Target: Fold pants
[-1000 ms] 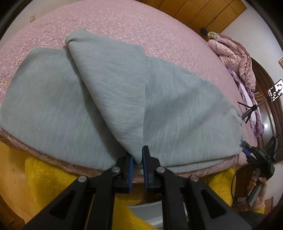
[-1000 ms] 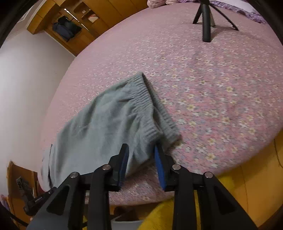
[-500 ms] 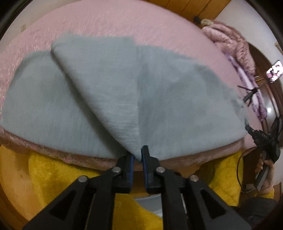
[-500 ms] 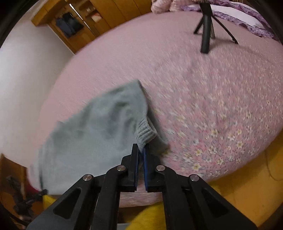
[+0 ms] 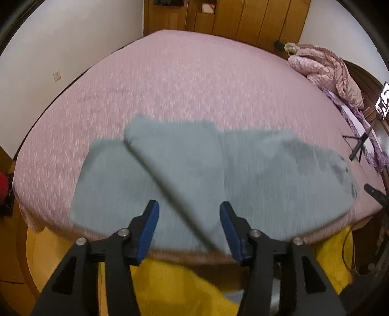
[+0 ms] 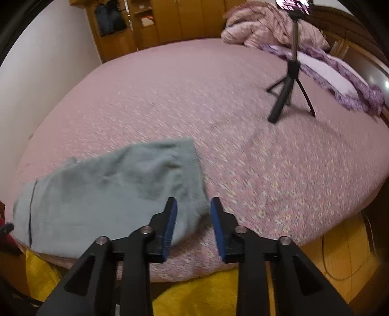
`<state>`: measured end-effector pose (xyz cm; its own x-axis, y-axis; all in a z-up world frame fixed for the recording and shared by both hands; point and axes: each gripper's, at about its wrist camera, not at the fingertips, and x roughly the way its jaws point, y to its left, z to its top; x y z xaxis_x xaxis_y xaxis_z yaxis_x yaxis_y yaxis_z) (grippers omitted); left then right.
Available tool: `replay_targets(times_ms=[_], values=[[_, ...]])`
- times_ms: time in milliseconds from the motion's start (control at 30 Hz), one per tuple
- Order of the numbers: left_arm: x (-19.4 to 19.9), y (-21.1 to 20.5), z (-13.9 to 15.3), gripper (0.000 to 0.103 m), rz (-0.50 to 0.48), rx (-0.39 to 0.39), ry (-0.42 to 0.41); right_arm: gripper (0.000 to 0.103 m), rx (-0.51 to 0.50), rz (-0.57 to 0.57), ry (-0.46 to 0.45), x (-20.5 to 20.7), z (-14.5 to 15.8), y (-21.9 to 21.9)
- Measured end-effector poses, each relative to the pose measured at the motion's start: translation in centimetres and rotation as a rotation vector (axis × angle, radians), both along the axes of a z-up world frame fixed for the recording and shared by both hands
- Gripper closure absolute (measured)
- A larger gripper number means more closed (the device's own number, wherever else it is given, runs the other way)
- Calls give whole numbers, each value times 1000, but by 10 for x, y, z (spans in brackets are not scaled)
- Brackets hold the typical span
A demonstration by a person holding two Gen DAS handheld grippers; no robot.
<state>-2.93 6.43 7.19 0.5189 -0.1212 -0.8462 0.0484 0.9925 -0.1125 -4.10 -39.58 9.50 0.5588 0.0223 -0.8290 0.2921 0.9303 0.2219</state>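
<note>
The grey pants [image 5: 199,175] lie on the pink bed near its front edge, one part folded diagonally over the rest. My left gripper [image 5: 189,227] is open above the front edge of the fold and holds nothing. In the right wrist view the pants [image 6: 109,194] lie at the lower left, waistband end towards the gripper. My right gripper [image 6: 193,224] is open just over that end and holds nothing. Both views are blurred by motion.
The pink flowered bedspread [image 5: 194,85] covers the bed. A black tripod [image 6: 289,87] stands on the bed at the right. A pink quilt [image 5: 325,68] is heaped at the far right corner. Yellow fabric [image 5: 170,286] hangs below the bed's front edge. Wooden wardrobes [image 6: 158,21] stand behind.
Both grippers have opened and let go of the pants. Both have drawn back and risen, so more of the bed shows. The pants lie further from the cameras.
</note>
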Motion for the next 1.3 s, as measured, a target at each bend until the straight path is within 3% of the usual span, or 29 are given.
replay_targets(times_ms=[133, 300, 633, 867, 933, 967, 1000, 1067, 1167, 1300], values=[[30, -13, -5, 35, -16, -32, -11, 69, 31, 81, 6, 15, -2, 19], [69, -30, -24, 34, -21, -27, 50, 69, 64, 156, 21, 39, -16, 51], [97, -54, -52, 34, -29, 68, 80, 68, 68, 239, 97, 62, -62, 84], [112, -61, -61, 30, -9, 119, 34, 57, 39, 257, 39, 56, -65, 92], [113, -60, -61, 35, 3, 119, 14, 56, 29, 258, 34, 55, -65, 93], [114, -60, -60, 48, 7, 125, 4, 56, 28, 258, 32, 56, -66, 95], [115, -59, -59, 68, 9, 130, -7, 56, 30, 257, 31, 55, -65, 94], [116, -53, -55, 94, 6, 106, -15, 56, 36, 254, 29, 57, -67, 92], [115, -38, -47, 99, 34, 32, -18, 56, 38, 253, 32, 57, -67, 92], [97, -14, -25, 99, 77, 9, -79, 56, 29, 254, 42, 56, -65, 95]])
